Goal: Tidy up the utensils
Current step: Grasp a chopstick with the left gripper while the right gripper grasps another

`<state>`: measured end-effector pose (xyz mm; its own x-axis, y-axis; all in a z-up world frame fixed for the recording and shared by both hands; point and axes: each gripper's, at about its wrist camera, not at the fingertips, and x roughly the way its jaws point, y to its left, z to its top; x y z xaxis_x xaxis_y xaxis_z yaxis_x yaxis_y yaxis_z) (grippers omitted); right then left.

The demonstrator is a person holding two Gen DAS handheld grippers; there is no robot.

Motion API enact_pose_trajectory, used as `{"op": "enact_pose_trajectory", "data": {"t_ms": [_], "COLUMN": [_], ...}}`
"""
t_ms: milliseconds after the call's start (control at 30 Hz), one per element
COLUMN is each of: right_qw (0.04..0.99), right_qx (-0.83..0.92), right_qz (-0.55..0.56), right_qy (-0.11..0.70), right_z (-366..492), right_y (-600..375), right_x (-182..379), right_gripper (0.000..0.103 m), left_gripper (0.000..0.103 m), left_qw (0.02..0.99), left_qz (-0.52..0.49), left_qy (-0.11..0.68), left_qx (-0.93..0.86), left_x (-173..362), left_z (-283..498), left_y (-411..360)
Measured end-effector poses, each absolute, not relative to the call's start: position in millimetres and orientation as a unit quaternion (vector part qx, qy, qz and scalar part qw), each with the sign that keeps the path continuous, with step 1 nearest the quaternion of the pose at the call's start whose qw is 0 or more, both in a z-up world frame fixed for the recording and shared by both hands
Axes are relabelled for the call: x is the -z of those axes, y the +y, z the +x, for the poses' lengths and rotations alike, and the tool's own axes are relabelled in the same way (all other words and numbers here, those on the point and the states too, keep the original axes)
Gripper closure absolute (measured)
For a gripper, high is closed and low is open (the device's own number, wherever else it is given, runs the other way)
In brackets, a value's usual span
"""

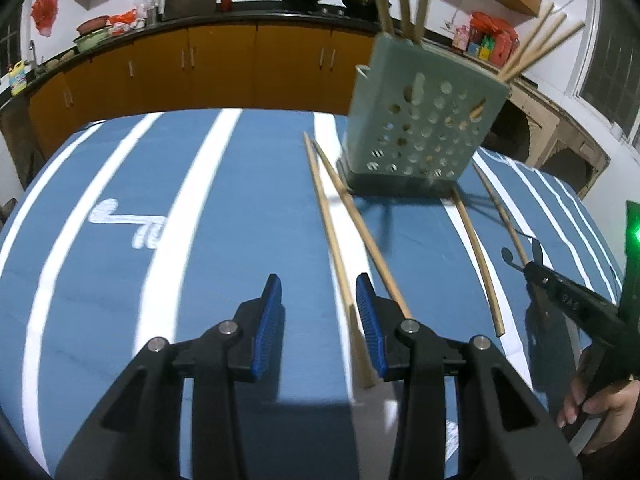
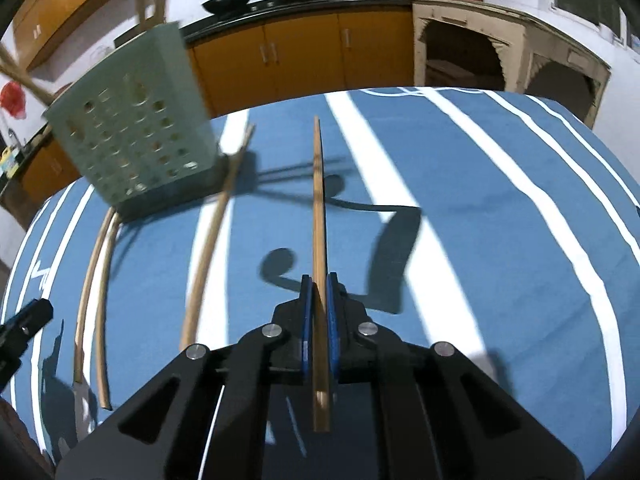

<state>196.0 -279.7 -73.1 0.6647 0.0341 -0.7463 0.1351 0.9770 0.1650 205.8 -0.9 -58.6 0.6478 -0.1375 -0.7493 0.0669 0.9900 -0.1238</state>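
A grey-green perforated utensil holder [image 1: 420, 120] stands on the blue striped tablecloth [image 1: 224, 208], with several wooden chopsticks standing in it. It also shows at the left of the right wrist view [image 2: 136, 128]. My left gripper [image 1: 319, 292] is open and empty, low over the cloth; two loose chopsticks [image 1: 340, 240] lie just to its right. Two more chopsticks [image 1: 478, 256] lie further right. My right gripper [image 2: 319, 292] is shut on one chopstick [image 2: 318, 208], which points forward above the cloth. It shows at the right edge of the left wrist view [image 1: 536, 256].
Three chopsticks [image 2: 208, 248] lie on the cloth left of my right gripper. Orange kitchen cabinets [image 1: 224, 68] with a dark counter, woks and bottles run behind the table. A beige arched cupboard [image 2: 508, 52] stands at the back right.
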Motion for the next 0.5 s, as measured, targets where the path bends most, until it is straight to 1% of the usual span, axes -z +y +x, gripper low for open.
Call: {"op": "enact_pose_trajectory", "data": {"t_ms": [200, 300, 333, 367, 400, 433, 467, 500], "right_qw": [0.907, 0.907, 0.907, 0.907, 0.907, 0.907, 0.907, 0.907], "right_qx": [0.025, 0.022, 0.02, 0.019, 0.017, 0.015, 0.013, 0.011], "right_qz": [0.102, 0.104, 0.104, 0.104, 0.105, 0.104, 0.104, 0.104], "right_qy": [0.407, 0.407, 0.407, 0.408, 0.408, 0.408, 0.409, 0.409], "right_z": [195, 195, 195, 195, 195, 194, 194, 194], "right_y": [-280, -280, -280, -280, -280, -280, -279, -279], "right_x": [74, 74, 74, 74, 74, 74, 74, 73], "right_gripper": [0.095, 0.095, 0.095, 0.095, 0.095, 0.095, 0.095, 0.095], "left_gripper": [0.067, 0.072, 0.075, 0.081, 0.085, 0.092, 0.095, 0.095], "left_qw": [0.9, 0.9, 0.901, 0.901, 0.901, 0.901, 0.901, 0.901], "left_qz": [-0.021, -0.015, -0.013, -0.012, -0.012, -0.012, -0.013, -0.015], "left_qy": [0.434, 0.434, 0.434, 0.433, 0.433, 0.433, 0.433, 0.434], "left_qx": [0.038, 0.026, 0.024, 0.022, 0.021, 0.019, 0.019, 0.021], "left_x": [75, 78, 79, 78, 78, 79, 79, 78], "left_z": [223, 227, 228, 228, 229, 229, 229, 229], "left_y": [-17, -19, -19, -18, -16, -14, -12, -9]}}
